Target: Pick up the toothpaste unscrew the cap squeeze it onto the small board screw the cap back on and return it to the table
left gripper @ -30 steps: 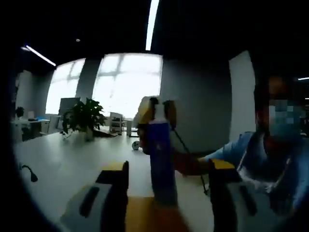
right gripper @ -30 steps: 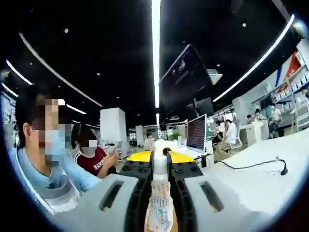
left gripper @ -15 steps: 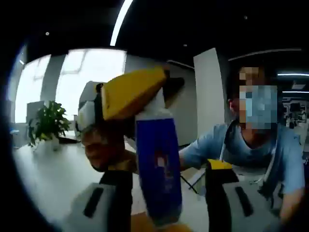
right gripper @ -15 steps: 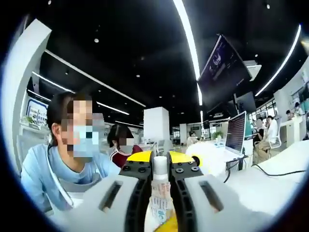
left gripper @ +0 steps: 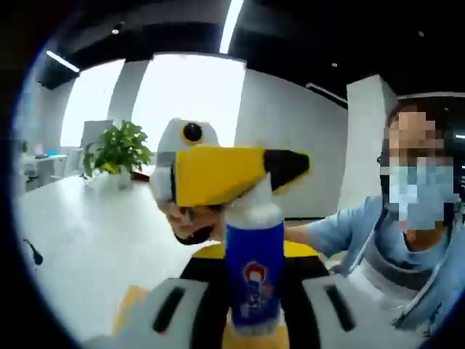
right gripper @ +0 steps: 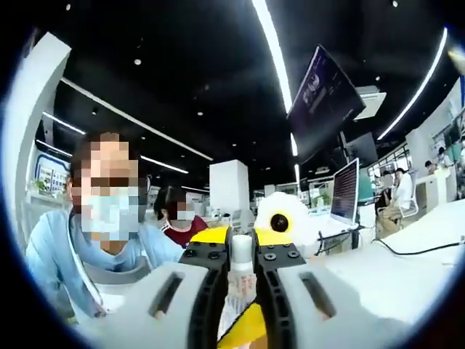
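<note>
In the left gripper view, the left tongs (left gripper: 251, 309) are closed on the lower body of the blue toothpaste tube (left gripper: 253, 280), holding it upright in the air above the white tabletop (left gripper: 87, 240). The right tongs (left gripper: 251, 178) come in from the far side, their yellow-and-black jaws pinched on the white cap (left gripper: 253, 211) at the tube's top. In the right gripper view, the right tongs (right gripper: 242, 269) are nearly shut, with the white cap (right gripper: 241, 252) gripped between their jaws and the tube (right gripper: 236, 305) running down below it.
</note>
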